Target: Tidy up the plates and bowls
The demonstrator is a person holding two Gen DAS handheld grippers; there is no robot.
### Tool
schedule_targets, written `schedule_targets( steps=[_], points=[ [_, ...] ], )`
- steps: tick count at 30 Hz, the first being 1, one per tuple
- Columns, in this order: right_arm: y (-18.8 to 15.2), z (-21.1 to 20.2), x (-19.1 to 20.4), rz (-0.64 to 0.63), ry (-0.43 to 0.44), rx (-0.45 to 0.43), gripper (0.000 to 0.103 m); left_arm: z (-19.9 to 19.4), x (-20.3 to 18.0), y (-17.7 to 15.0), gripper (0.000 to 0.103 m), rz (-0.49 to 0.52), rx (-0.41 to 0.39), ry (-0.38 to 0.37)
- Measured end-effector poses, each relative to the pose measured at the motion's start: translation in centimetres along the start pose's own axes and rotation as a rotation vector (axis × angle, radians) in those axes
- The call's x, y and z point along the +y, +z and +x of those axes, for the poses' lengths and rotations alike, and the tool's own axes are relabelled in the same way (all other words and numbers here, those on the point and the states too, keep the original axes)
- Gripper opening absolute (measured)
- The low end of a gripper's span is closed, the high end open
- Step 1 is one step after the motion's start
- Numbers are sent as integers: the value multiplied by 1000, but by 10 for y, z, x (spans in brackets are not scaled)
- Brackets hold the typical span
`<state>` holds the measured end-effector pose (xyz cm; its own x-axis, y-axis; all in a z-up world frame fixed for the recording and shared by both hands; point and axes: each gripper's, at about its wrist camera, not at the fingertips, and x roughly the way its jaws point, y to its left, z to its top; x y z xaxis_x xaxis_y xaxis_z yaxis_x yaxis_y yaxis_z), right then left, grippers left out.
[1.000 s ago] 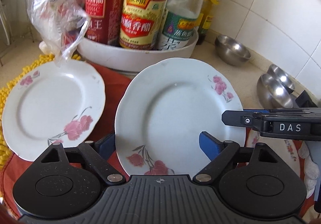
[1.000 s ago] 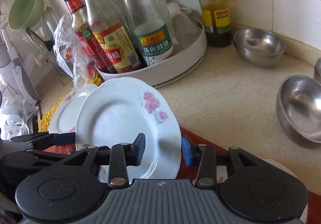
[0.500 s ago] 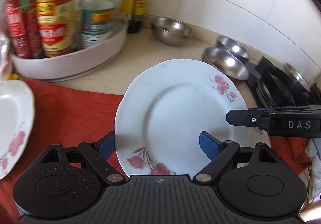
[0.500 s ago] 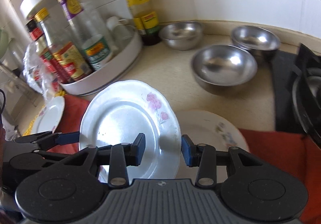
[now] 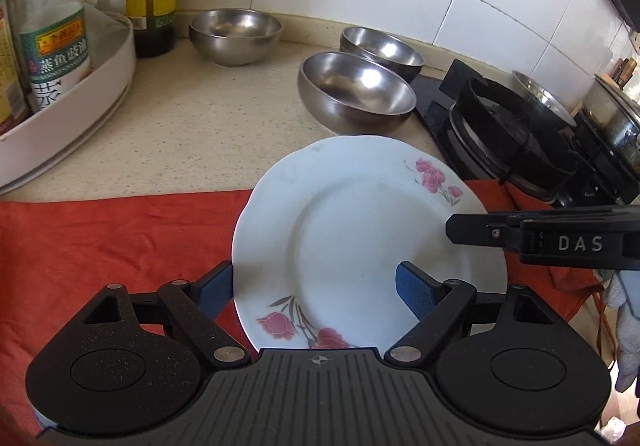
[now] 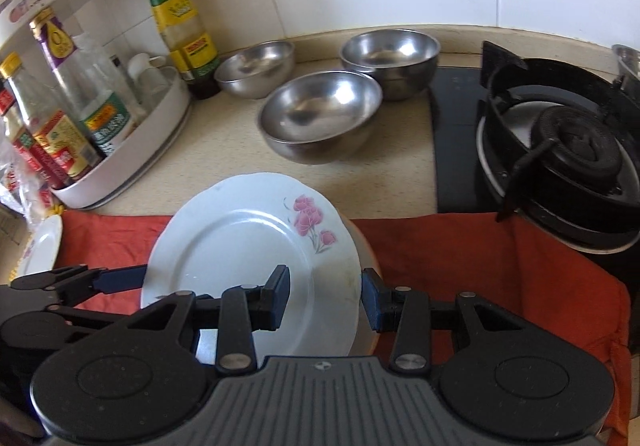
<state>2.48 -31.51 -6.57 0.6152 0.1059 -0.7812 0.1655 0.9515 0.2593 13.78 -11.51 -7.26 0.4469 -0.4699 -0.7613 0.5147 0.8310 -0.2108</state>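
While the left tongs (image 5: 314,292) narrow wide around the plate (image 5: 360,230), the right tongs (image 6: 325,300) clamp its rim.

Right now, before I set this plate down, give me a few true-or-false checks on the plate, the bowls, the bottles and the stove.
1. The right tongs pinch the floral plate at its rim. True.
2. The plate is over the red cloth. True.
3. The nearest steel bowl has a spoon in it. False: it looks empty.
4. A pan sits on the near burner. False: its grate is bare.
5. The bottles lie flat on the counter. False: they stand upright in the white rack.
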Motion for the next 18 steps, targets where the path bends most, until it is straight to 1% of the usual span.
schedule_targets(
  steps=[3,4,7,8,10,13,15,18],
  points=[
    [1,0,-2,-6,-19,-11,41,-2,-2,1,85,12,-17,8],
    [3,-3,-2,-17,-15,-27,41,-4,-3,2,85,18,-30,11],
    [9,-11,5,-78,-54,-88,41,-10,-4,4,86,21,-52,25],
    [11,-13,7,-90,-52,-99,41,-13,-3,4,86,15,-57,29],
    [16,-15,14,-102,-17,-108,41,-20,1,3,86,2,-71,40],
    [21,-10,33,-146,47,-107,41,-36,8,1,87,-17,-108,78],
    [23,-1,51,-184,99,-93,41,-49,17,-2,88,-41,-130,119],
    [26,12,84,-253,179,-72,42,-71,37,-9,88,-104,-160,196]
  ],
)
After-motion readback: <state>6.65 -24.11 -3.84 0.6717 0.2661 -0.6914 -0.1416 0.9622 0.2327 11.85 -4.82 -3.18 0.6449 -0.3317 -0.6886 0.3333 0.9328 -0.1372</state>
